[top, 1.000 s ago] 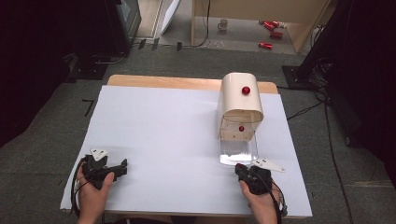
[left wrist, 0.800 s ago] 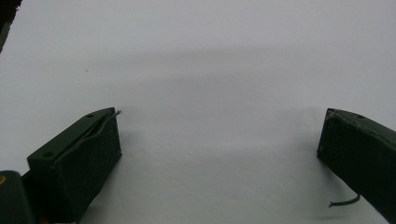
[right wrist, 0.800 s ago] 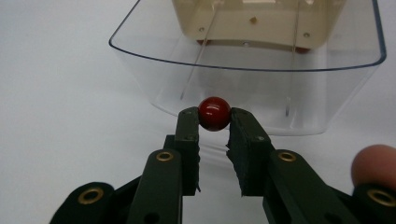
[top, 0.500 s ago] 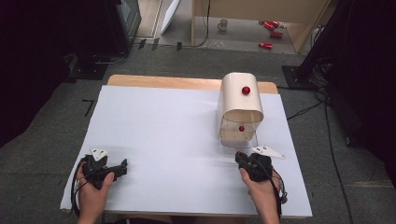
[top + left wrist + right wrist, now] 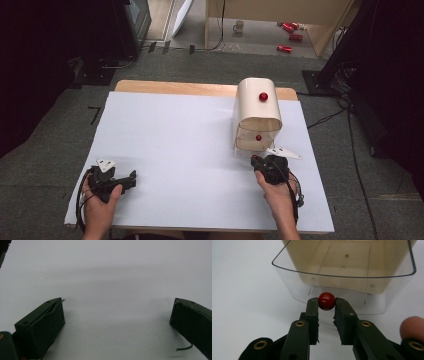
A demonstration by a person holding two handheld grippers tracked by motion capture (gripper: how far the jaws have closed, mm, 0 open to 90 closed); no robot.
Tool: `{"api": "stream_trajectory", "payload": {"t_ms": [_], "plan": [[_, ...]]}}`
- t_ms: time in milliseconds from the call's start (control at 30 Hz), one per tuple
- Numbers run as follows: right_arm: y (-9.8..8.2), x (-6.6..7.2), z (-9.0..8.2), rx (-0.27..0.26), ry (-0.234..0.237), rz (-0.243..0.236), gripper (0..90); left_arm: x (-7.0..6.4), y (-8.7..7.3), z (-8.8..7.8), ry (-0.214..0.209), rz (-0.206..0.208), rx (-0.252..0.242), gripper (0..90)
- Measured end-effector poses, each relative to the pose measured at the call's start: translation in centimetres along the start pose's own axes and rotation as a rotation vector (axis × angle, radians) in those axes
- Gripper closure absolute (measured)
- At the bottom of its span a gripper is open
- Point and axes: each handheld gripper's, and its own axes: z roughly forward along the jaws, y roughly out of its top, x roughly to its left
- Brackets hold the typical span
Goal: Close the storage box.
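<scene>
Pinching the red knob (image 5: pixel 326 300) on the clear drawer (image 5: pixel 342 282), low in the cream cabinet (image 5: pixel 257 107) straight ahead, the right gripper (image 5: pixel 326 305) is nearer; the left gripper (image 5: pixel 117 315) rests spread on the table (image 5: pixel 175 130).

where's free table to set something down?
Bare white sheet between the left gripper and the cream box, back to the wooden edge. Crowded at the box front: right gripper is shut on its red knob.

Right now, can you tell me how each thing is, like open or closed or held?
Right gripper: jaws shut on the lower red knob.
Lower red knob: pinched between the jaws.
Clear drawer: pulled out partway.
Cream box: upright on the table.
Left gripper: jaws wide open, holding nothing.
</scene>
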Motion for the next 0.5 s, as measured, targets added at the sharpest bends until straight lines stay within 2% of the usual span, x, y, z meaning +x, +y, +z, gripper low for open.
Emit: {"api": "stream_trajectory", "payload": {"t_ms": [500], "plan": [[1.0,-0.6,2.2,-0.007,-0.02,0.018,74.9,0.0,0.0,0.0,-0.001,-0.001,0.0,0.0]]}}
